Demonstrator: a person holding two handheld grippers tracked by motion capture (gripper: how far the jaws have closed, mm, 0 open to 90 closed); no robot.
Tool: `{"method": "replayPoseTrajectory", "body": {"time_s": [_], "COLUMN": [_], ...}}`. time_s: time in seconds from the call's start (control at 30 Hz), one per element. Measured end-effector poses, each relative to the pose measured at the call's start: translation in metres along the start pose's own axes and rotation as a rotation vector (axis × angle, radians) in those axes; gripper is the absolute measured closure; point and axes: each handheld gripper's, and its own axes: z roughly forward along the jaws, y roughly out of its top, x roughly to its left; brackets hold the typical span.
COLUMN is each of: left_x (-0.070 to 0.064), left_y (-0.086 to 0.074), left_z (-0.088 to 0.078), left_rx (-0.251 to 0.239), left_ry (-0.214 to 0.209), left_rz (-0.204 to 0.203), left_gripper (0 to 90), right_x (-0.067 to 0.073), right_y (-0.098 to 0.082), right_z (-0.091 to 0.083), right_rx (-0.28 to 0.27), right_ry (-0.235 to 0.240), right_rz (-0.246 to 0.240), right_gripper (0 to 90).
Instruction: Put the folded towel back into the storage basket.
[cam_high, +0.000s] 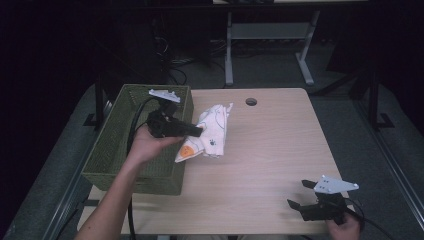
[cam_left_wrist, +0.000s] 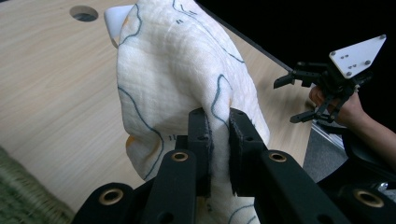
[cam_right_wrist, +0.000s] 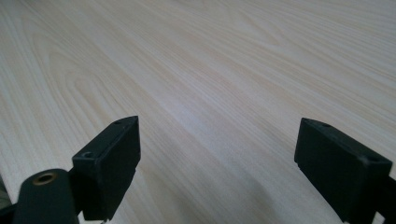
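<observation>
- From the high view we see the left claw (cam_high: 199, 131) at the left side of the tabletop (cam_high: 270, 150), pinching a white cloth (cam_high: 212, 131) that lies just beside a green woven basket (cam_high: 112, 150).
- The left gripper view adds what the high view cannot: its 2 jaws are pressed together on a fold of the white cloth (cam_left_wrist: 173, 79), which carries thin blue lines and faint orange patches.
- That same view shows the right claw (cam_left_wrist: 295, 99) farther off, held in a hand (cam_left_wrist: 348, 109), jaws apart.
- In the high view we find the right claw (cam_high: 299, 195) near the front right corner of the tabletop, well apart from the cloth, with a grey plate on top.
- The right gripper view shows us its 2 jaws spread wide over bare pale wood (cam_right_wrist: 210, 70).
- We cannot make out the inside of the basket; the room behind the tabletop is too dark to read beyond some frame legs.
- The lower end of the cloth is cut off behind the left jaws.
</observation>
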Motion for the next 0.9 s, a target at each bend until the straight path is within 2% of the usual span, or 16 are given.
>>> {"method": "replayPoseTrajectory", "body": {"time_s": [0.1,0.33,0.9], "left_x": [0.007,0.02,0.047], "left_y": [-0.005,-0.015,-0.034], "left_z": [-0.012,-0.029,-0.06], "left_rx": [-0.009,-0.019,-0.046], "left_ry": [0.007,0.023,0.057], "left_rz": [-0.015,-0.031,-0.076], "left_gripper": [81.9,81.8,81.8], "right_x": [0.0,-0.002,-0.009], "right_y": [0.001,0.001,-0.001], "right_z": [-0.001,0.001,0.001], "right_rx": [-0.018,-0.008,-0.013], "right_ry": [-0.003,-0.01,-0.031], "right_rz": [0.008,0.013,0.057], "right_gripper": [14.0,14.0,14.0]}}
